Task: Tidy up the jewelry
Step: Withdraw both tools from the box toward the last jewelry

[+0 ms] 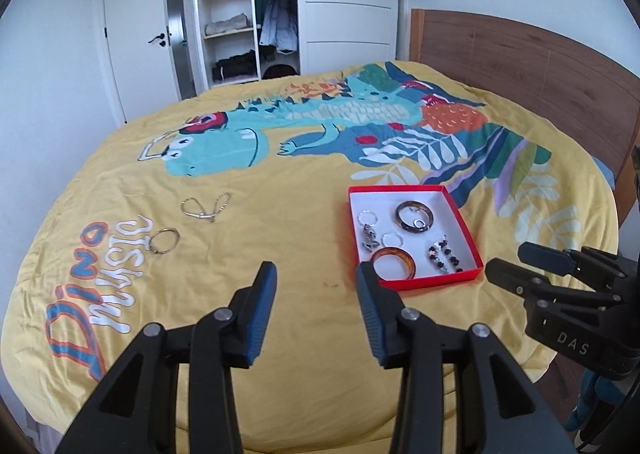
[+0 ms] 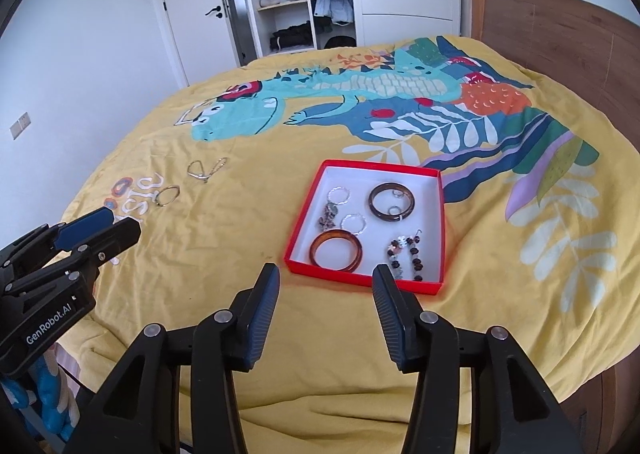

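a yellow bedspread (image 1: 280,222) with a dinosaur print covers the bed, with a wooden headboard (image 1: 520,66) at its right and an open wardrobe (image 1: 248,6) past its far edge. on the spread sits a shallow red box (image 2: 304,214) with a white floor. inside it lie a dark bangle (image 2: 391,201) at the back, with two small rings inside its loop, an amber bangle (image 2: 336,250) at the front left, a beaded strand (image 2: 406,254) at the front right, two thin wire rings (image 2: 354,223) and a small charm cluster (image 2: 328,215) along the left wall. well left of the box, loose on the spread, a thin hoop (image 1: 163,241) rests on the printed lettering, and a silver chain (image 1: 206,207) lies just behind it. the left gripper (image 1: 316,286) hovers over the spread near the box's front left corner, fingers apart and holding nothing. the right gripper (image 2: 325,286) hangs just before the box's front wall, fingers likewise spread and empty.
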A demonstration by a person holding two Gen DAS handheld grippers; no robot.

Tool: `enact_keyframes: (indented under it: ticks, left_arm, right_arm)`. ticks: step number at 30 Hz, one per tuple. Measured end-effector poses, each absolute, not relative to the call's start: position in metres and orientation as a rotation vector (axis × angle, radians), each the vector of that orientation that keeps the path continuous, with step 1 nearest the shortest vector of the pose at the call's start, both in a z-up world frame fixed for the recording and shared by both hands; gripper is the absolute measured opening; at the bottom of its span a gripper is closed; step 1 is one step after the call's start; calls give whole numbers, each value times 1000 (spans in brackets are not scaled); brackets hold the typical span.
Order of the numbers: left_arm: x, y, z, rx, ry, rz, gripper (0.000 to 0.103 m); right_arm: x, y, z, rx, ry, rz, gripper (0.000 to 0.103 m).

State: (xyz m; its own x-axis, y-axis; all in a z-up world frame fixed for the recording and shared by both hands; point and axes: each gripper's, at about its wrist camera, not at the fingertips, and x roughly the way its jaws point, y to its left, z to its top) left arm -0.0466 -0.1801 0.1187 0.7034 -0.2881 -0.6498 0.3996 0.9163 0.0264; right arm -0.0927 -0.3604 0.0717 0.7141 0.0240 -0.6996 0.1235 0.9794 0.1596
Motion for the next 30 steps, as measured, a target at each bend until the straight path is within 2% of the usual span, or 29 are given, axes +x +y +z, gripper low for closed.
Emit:
enact_keyframes:
  ticks: [12, 30]
  left_arm:
    - [-50, -143, 118, 158, 685, -319, 40]
    - [-14, -107, 94, 127, 738, -255, 40]
  right_arm:
    - [-90, -325, 75, 169, 770, 7, 50]
    - [-50, -288, 62, 144, 807, 97, 50]
